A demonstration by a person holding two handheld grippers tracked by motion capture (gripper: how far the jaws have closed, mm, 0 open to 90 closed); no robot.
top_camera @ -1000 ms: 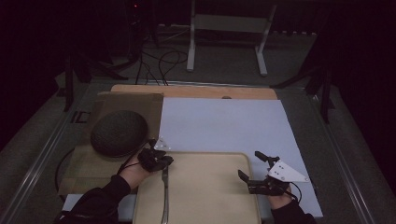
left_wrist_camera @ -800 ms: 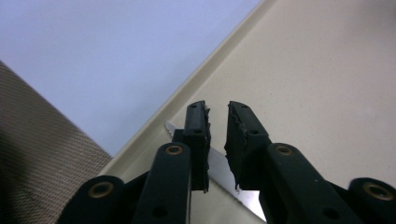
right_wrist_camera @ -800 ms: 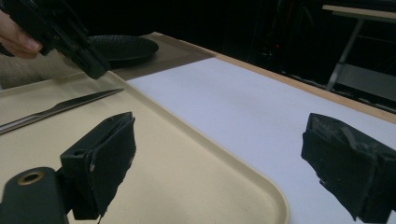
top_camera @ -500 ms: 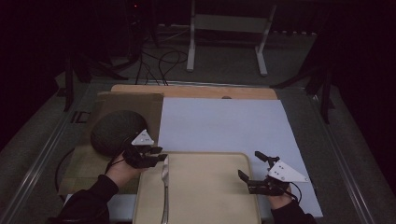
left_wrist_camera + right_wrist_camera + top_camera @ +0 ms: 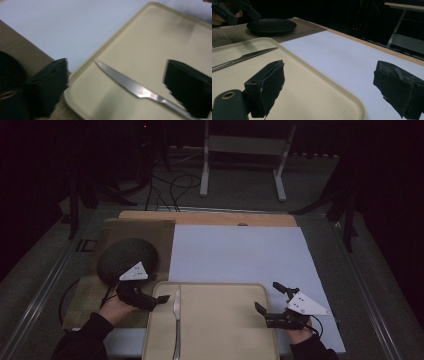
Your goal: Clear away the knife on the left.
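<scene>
A beige tray (image 5: 225,330) lies at the table's near edge. On its left part rests a silver knife (image 5: 176,315), blade pointing away. My left gripper (image 5: 161,299) sits at the tray's left rim, and its jaws have just been opening. In the left gripper view the serrated knife (image 5: 130,85) lies flat on the tray (image 5: 155,37) between the parted jaws of the left gripper (image 5: 117,70), which do not touch it. My right gripper (image 5: 268,297) hovers open over the tray's right rim, and in its own view this right gripper (image 5: 330,70) is empty above the tray (image 5: 312,95).
A dark round plate (image 5: 127,260) sits on a brown mat (image 5: 135,232) at the left, just beyond my left hand. A white sheet (image 5: 240,252) covers the table's middle and right. Cables and a metal stand (image 5: 245,150) lie on the floor beyond the table.
My left gripper has drawn left, from over the tray to its left rim, and its jaws have parted off the knife. The knife stays flat on the tray. The right gripper has not moved.
</scene>
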